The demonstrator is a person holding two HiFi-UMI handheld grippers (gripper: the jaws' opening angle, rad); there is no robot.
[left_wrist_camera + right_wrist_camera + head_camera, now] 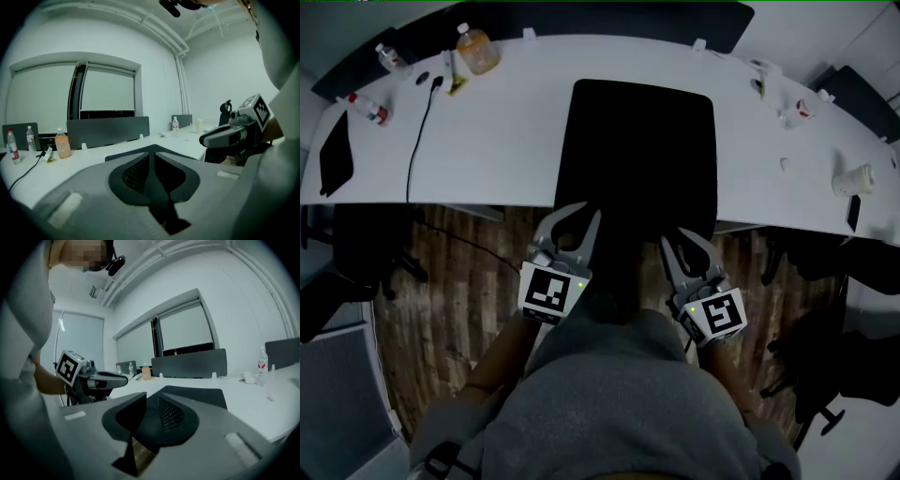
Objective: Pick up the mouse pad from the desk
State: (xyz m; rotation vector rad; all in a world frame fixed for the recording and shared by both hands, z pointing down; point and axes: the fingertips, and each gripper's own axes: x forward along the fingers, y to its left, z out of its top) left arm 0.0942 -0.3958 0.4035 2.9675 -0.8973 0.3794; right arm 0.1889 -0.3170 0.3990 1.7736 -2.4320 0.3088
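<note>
Black against the white desk [506, 141], the mouse pad [637, 150] lies flat in the middle, and its near edge seems to hang a little over the desk's front. That would give jaws a lip to bite instead of having to pry a thin sheet off a flat top. The person stands over the wooden floor [459, 281] with a tool in each hand. The left gripper [579, 217] is just short of the pad's near left corner and the right gripper [677, 239] just short of the near right, so I'd guess a two-handed lift by the front edge. Neither touches the pad yet. The left jaws are all but together with nothing between them, and the right ones stand a slit apart, also empty. Bottles [476, 49] and a cable [417, 141] sit well away along the back, out of the way of the lift
</note>
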